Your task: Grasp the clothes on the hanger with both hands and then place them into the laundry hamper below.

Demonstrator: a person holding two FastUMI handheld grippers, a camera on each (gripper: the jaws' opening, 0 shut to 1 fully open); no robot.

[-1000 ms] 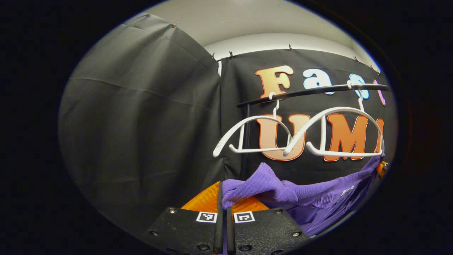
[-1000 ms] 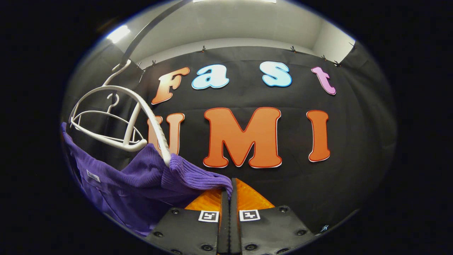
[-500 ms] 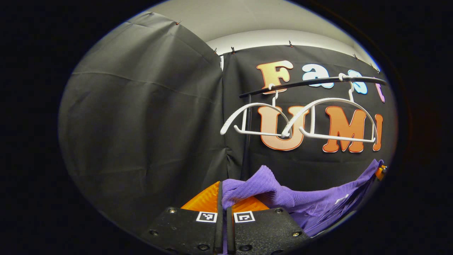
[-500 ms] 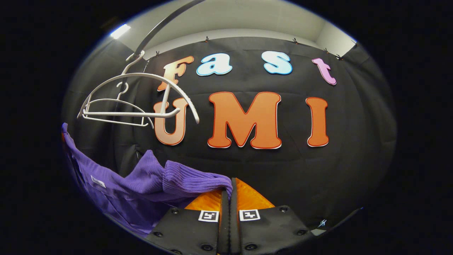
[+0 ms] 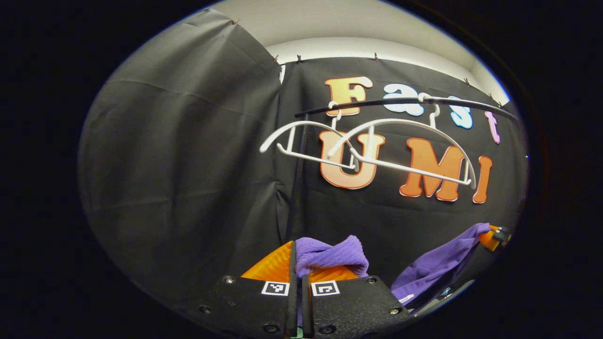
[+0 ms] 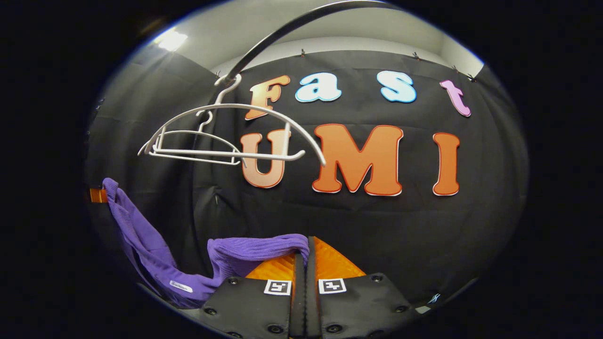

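Observation:
A purple knit garment (image 5: 330, 254) is pinched at one shoulder by my left gripper (image 5: 297, 256), which is shut on it. The cloth sags out of sight and rises again at the right (image 5: 438, 263) toward the other gripper (image 5: 492, 235). In the right gripper view my right gripper (image 6: 305, 252) is shut on the garment's other shoulder (image 6: 259, 249); the cloth droops and climbs to the far gripper (image 6: 99, 194) at the left. Two bare white hangers (image 5: 400, 146) (image 6: 226, 136) hang from the dark rail (image 5: 400, 104) above the garment. The hamper is out of sight.
Black cloth walls (image 5: 188, 165) close the booth behind and to the left. The rail's upright post (image 5: 297, 188) stands near the corner. The rail (image 6: 292, 28) arcs overhead in the right gripper view. A ceiling light (image 6: 172, 40) glows at the upper left.
Both grippers have dropped with the garment, now well below the hangers. The cloth came off the hanger and sags deeper between the grippers. The freed hanger swung back to level.

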